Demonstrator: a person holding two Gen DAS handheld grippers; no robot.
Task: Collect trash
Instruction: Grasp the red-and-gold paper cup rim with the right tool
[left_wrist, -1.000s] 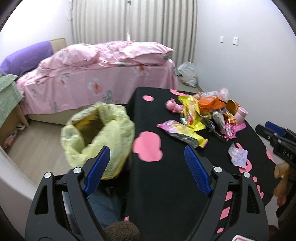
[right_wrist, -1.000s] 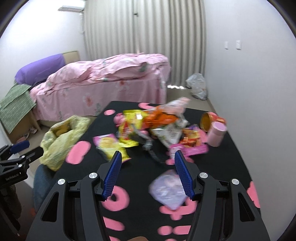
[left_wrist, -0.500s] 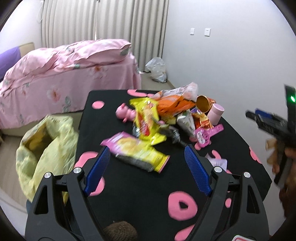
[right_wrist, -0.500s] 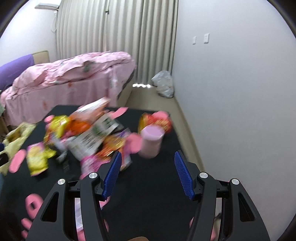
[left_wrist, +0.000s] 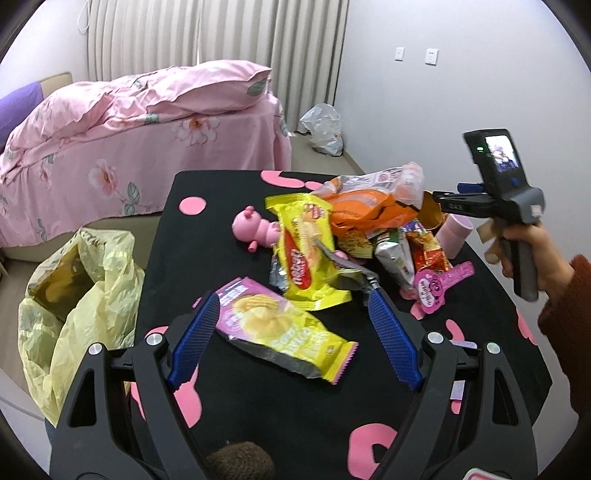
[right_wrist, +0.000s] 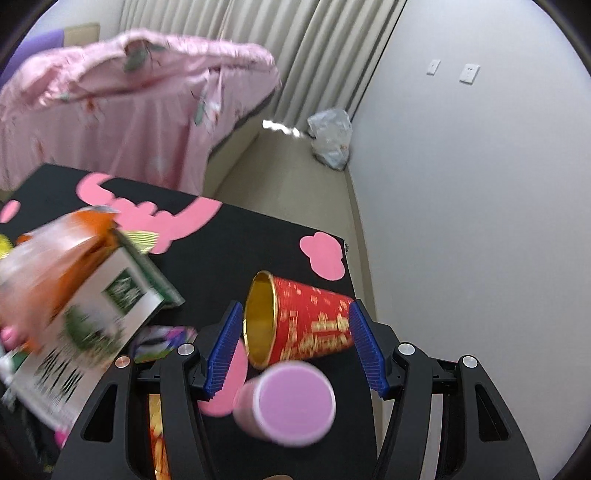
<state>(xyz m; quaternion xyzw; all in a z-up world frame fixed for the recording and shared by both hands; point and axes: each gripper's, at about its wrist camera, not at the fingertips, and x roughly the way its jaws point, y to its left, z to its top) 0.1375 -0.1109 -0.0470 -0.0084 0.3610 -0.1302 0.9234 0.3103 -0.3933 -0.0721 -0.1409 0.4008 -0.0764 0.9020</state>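
A heap of snack wrappers (left_wrist: 354, 229) lies on the black table (left_wrist: 258, 413). My left gripper (left_wrist: 291, 336) is open, its fingers on either side of a purple and yellow chip bag (left_wrist: 280, 332). A yellow trash bag (left_wrist: 81, 306) hangs open at the table's left edge. My right gripper (right_wrist: 291, 347) is open above a red and gold paper cup (right_wrist: 299, 325) lying on its side, with a pink cup (right_wrist: 291, 402) standing just below it. In the left wrist view the right gripper (left_wrist: 465, 192) reaches over the far right of the heap.
A pink pig toy (left_wrist: 255, 232) and a pink comb card (left_wrist: 439, 288) lie by the heap. An orange and green wrapper (right_wrist: 74, 288) is blurred at the left of the right wrist view. A pink bed (left_wrist: 140, 122) stands behind, and a white bag (left_wrist: 325, 129) lies by the wall.
My left gripper swung right from the trash bag to over the purple chip bag. My right gripper moved forward and right, from the table's near side to over the red cup.
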